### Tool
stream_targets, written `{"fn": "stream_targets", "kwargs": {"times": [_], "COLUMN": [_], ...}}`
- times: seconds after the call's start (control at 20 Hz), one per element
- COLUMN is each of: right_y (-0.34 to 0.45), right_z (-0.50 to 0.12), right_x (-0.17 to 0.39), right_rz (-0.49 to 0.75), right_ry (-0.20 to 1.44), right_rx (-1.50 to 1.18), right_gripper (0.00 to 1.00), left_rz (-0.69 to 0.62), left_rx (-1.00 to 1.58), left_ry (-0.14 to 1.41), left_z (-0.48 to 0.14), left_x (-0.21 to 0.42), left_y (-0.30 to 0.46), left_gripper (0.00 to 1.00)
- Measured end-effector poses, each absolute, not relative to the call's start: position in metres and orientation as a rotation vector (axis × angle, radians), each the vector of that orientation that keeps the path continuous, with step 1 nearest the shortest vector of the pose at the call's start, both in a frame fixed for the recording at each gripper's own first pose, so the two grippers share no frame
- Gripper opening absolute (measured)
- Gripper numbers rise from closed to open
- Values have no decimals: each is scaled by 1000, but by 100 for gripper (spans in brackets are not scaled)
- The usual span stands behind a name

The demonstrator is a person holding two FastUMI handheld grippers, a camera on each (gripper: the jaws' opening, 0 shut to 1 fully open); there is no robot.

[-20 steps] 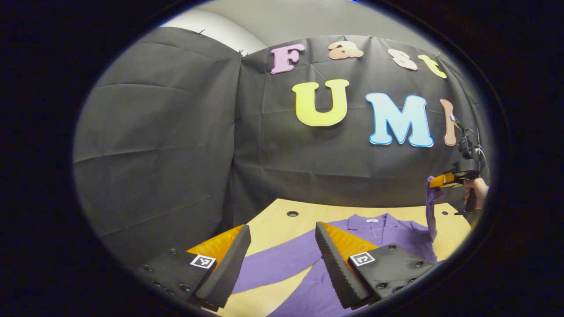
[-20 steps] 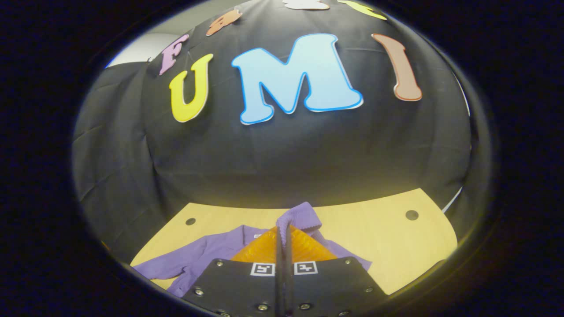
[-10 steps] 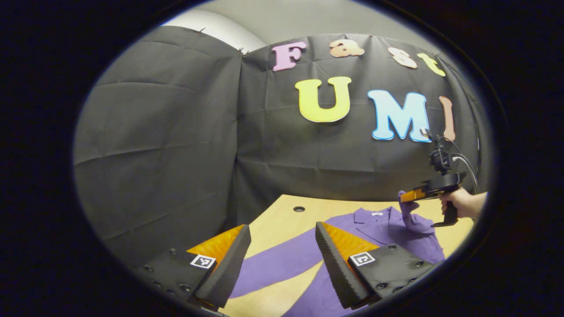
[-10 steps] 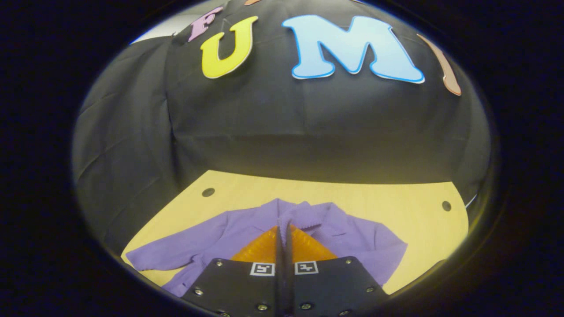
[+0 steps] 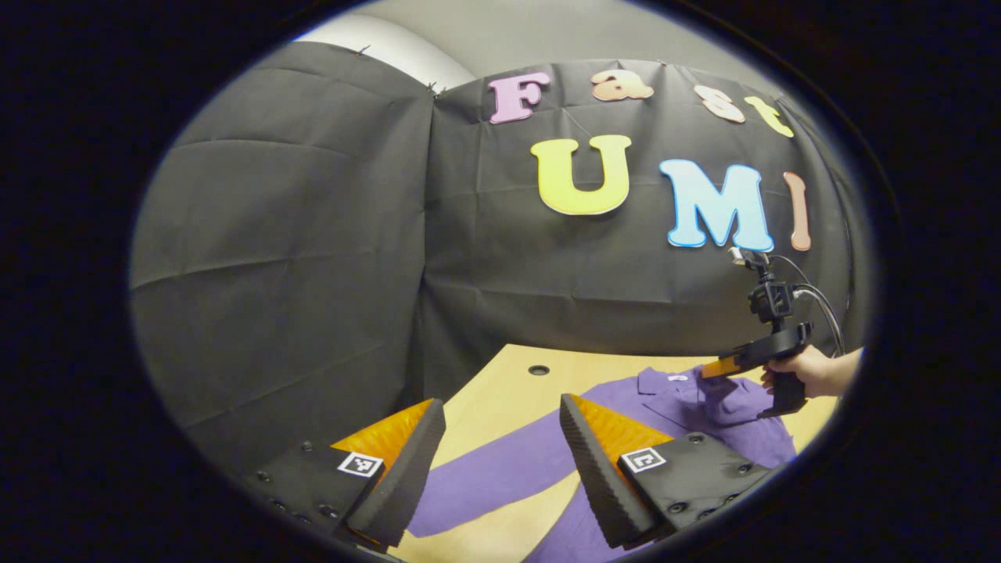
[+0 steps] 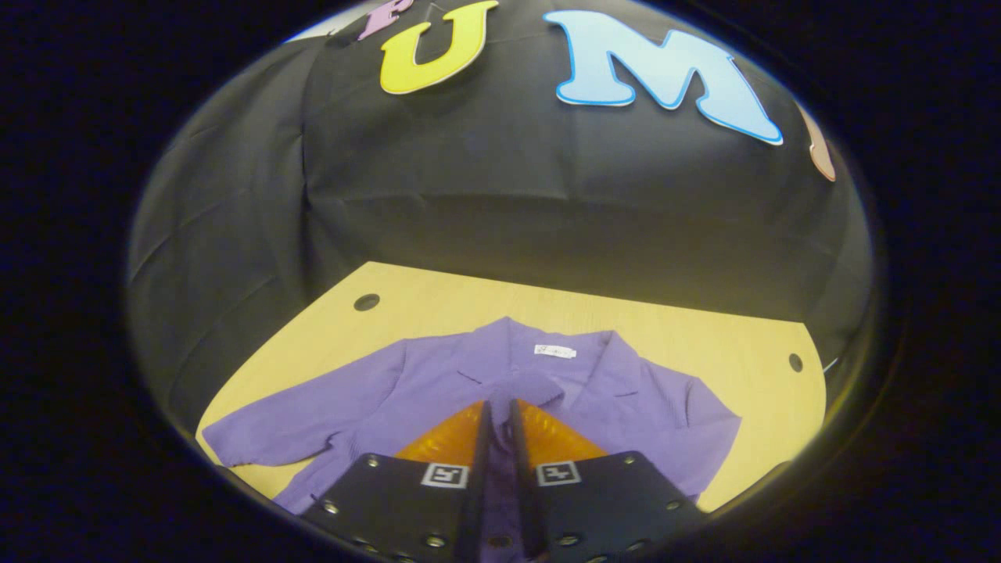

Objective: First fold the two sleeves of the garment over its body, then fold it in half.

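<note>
In the left gripper view the left gripper is hanging above the near part of the wooden table, its two fingers standing wide apart with nothing between them. Just beyond its fingertips the purple garment is lying flat on the table, its left sleeve stretching out away from the body across the bare wood.

In the right gripper view the right gripper is sitting low over the garment's chest, below the collar. Its fingers are drawn close with a narrow gap, and a strip of purple cloth is showing in that gap; whether both fingers are actually pressing on the cloth is hard to make out. The right sleeve is lying folded inward over the chest, its end resting just past the fingertips.

Half a second ago that sleeve end was hanging lifted from shut fingers; now it is lying down on the body and the fingers are standing slightly parted. The right gripper has come lower and nearer the garment, as the left gripper view also shows, where a hand is holding it beyond the collar side.

The garment is a collared shirt with a white label at the neck, lying face up and mostly smooth in the middle of the table.
</note>
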State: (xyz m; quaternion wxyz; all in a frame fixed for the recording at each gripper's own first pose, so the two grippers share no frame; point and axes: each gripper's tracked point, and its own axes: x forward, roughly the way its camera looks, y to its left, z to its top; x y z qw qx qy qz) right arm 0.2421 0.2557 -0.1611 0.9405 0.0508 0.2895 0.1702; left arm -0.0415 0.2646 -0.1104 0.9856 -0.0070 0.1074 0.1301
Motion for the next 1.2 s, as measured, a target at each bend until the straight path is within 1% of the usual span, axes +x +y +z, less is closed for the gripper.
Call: {"fn": "stream_targets", "kwargs": {"times": [0.05, 0.1, 0.25, 0.45, 0.65, 0.95, 1.15, 1.2], "right_y": [253, 252, 241, 233, 221, 198, 184, 180], "right_z": [-158, -150, -139, -123, -102, -80, -74, -75], "right_x": [240, 239, 232, 214, 193, 163, 147, 143], "right_rz": [344, 342, 318, 315, 297, 272, 260, 262], "right_ry": [576, 561, 530, 494, 461, 424, 426, 431], "right_rx": [95, 82, 26, 18, 49, 78, 101, 102], "right_gripper": [35, 39, 96, 96, 96, 96, 96, 100], "left_rz": [261, 260, 254, 268, 323, 506, 627, 652], "left_rx": [-18, -20, -31, -50, -56, -109, -106, -112], "left_ry": [217, 217, 220, 238, 288, 409, 501, 523], "left_z": [-112, -112, -119, -138, -171, -235, -274, -282], "left_x": [-39, -38, -34, -31, -28, -36, -53, -59], "left_y": [265, 266, 265, 267, 281, 329, 358, 365], "left_gripper": [96, 96, 96, 96, 96, 94, 95, 95]}}
